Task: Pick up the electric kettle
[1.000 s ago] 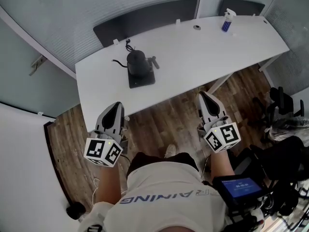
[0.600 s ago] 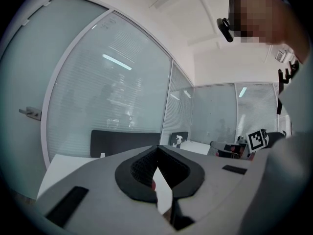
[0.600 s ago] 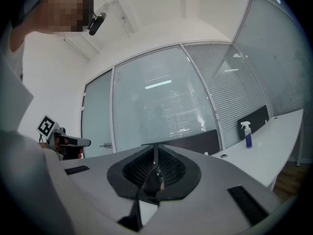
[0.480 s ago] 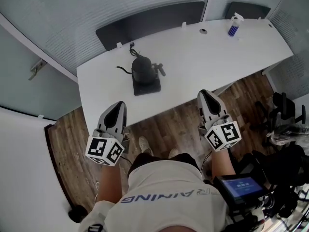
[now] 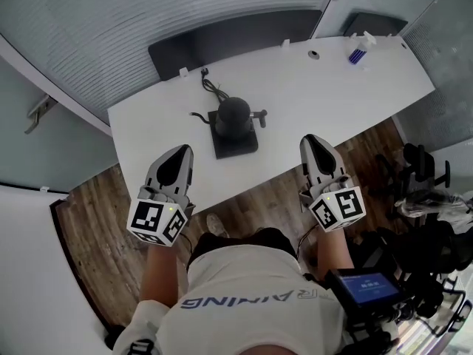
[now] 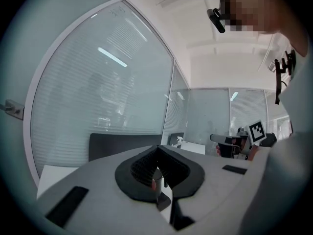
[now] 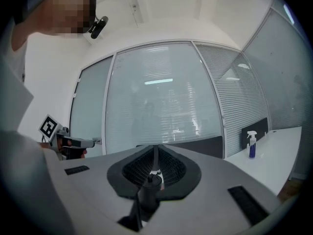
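The left hand-held gripper (image 5: 178, 156) hovers at the near edge of the white surface (image 5: 318, 95), its jaws clenched together on nothing. The black electric kettle (image 5: 233, 115) stands upright on its dark base (image 5: 238, 143) mid-surface, at about 1 o'clock from that gripper and well apart from it. The right hand-held gripper (image 5: 311, 143), at 4 o'clock from the kettle, is likewise clenched and empty. A spray bottle (image 5: 358, 51) stands near the far edge, at 2 o'clock from the kettle.
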Demonstrator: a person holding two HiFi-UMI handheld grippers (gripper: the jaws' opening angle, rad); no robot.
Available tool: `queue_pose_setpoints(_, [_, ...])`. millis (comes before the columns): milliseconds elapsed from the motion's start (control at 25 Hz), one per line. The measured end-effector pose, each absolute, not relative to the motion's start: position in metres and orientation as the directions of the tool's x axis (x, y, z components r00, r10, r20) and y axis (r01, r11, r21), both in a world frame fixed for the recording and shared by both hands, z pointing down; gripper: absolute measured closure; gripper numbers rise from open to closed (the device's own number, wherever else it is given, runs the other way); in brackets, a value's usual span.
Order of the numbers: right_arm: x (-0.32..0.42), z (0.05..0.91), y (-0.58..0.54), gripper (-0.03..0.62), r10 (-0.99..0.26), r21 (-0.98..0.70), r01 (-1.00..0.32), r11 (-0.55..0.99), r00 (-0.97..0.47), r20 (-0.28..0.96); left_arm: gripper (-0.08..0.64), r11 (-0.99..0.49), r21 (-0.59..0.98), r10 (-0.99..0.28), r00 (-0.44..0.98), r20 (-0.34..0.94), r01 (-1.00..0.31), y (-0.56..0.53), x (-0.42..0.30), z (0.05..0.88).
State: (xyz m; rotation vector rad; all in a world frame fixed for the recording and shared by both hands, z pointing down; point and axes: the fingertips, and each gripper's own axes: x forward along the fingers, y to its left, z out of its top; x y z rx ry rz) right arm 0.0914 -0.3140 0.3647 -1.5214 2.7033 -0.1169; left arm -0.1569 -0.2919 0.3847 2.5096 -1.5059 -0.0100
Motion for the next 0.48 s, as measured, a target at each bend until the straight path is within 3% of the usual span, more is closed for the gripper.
queue_pose_setpoints(240, [0.074,0.388,-0.335,0.572,-0.866,-0.057,-0.869,0.491,-0.494,0.072,0.548,-0.461,0.235,-0.86,0.497,0.119,-0.855,-0.31,-0.176,0.404])
queue_pose_setpoints(480, [0.079,0.432,-0.365,0.484,-0.848,0.01,-0.856,0.517,-0.511,0.14,0.547,-0.422,0.242,-0.872,0.465,0.156,-0.873,-0.317,-0.164,0.416])
